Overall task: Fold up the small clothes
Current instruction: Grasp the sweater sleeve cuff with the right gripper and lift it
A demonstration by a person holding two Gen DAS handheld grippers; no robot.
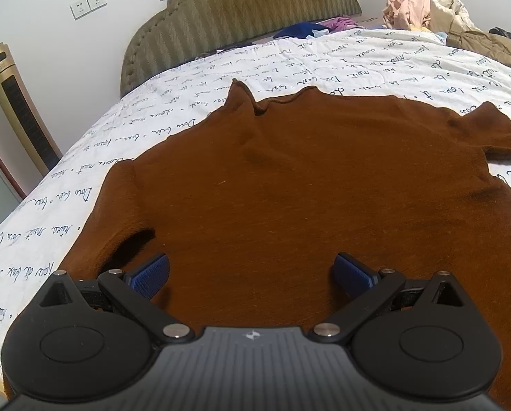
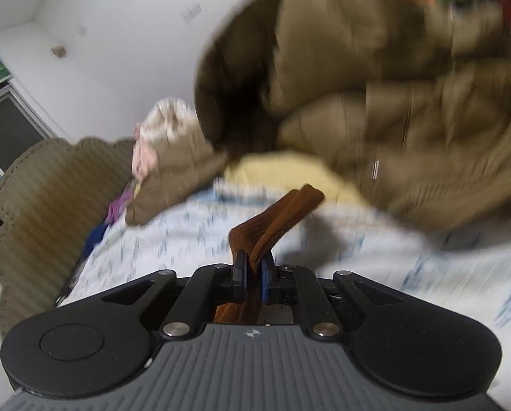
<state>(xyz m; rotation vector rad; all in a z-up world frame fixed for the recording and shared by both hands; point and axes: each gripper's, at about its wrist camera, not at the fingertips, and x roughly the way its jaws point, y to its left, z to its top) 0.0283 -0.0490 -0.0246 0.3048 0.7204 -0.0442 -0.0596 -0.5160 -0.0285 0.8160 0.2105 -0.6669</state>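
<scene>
A brown knit sweater point(image 1: 306, 178) lies spread flat on the white bedsheet point(image 1: 173, 96), collar toward the headboard. My left gripper point(image 1: 252, 270) hovers open just above its lower body, blue pads point(image 1: 150, 274) wide apart with nothing between them. One sleeve runs off to the right edge of the left wrist view. In the blurred right wrist view, my right gripper point(image 2: 253, 267) is shut on the ribbed end of the brown sleeve point(image 2: 282, 212), which sticks up and forward from the jaws above the sheet point(image 2: 173, 239).
A padded olive headboard point(image 1: 248, 7) stands at the far end. A heap of clothes point(image 1: 426, 7) lies at the back right, and a tan puffy jacket point(image 2: 392, 85) looms close ahead of the right gripper. A gold tower fan point(image 1: 19, 106) stands left of the bed.
</scene>
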